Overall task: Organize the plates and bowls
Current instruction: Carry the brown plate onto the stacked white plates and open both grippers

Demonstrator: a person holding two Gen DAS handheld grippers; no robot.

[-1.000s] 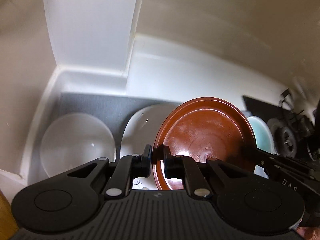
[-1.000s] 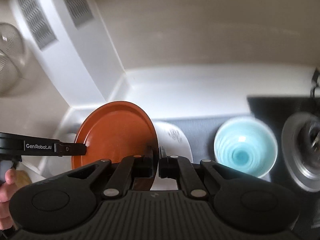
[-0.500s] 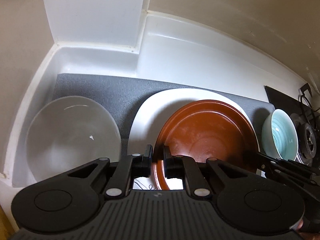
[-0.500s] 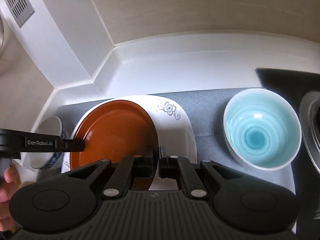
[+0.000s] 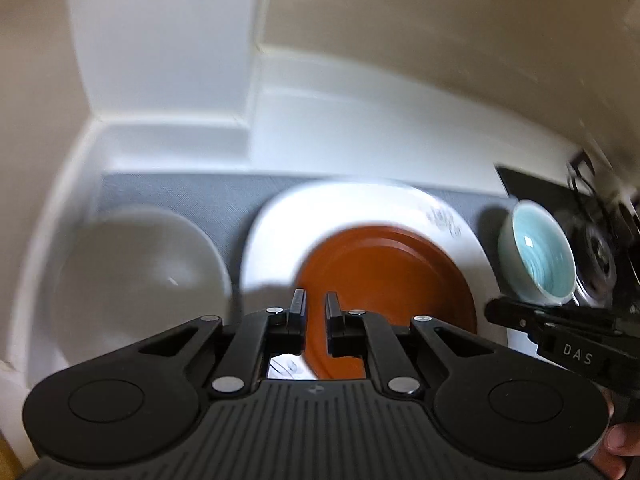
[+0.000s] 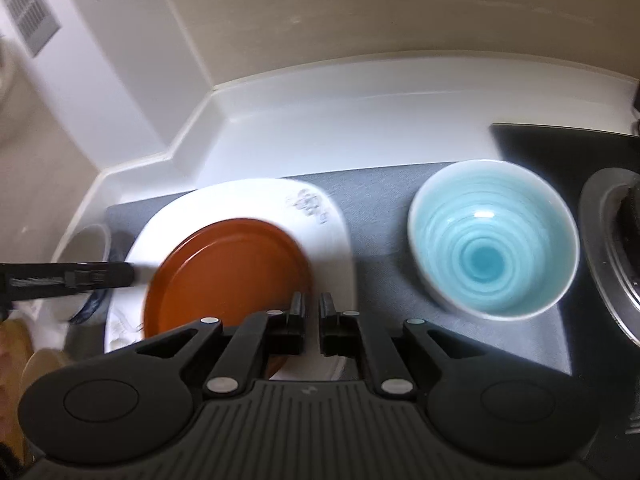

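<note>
A brown plate [image 5: 384,280] lies on a larger white plate with a flower print [image 5: 340,208] on a grey mat [image 5: 180,192]. My left gripper [image 5: 315,308] is shut on the brown plate's left rim. In the right wrist view my right gripper [image 6: 312,308] sits at the brown plate's [image 6: 228,272] right rim; its jaws are opening slightly, with the rim still between them. The left gripper's tip [image 6: 100,276] shows at the far side of that plate. Right of the white plate [image 6: 240,196] a teal bowl [image 6: 492,240] stands upright.
A white bowl [image 5: 136,276] stands on the mat left of the plates. A black stove top with a burner [image 6: 612,248] lies to the right. White counter walls enclose the back and the left side. A person's fingers [image 5: 620,448] show at the right gripper's handle.
Both grippers have come down with the brown plate. It hung tilted above the white plate and now lies flat on it. The gap between the right jaws looks slightly wider.
</note>
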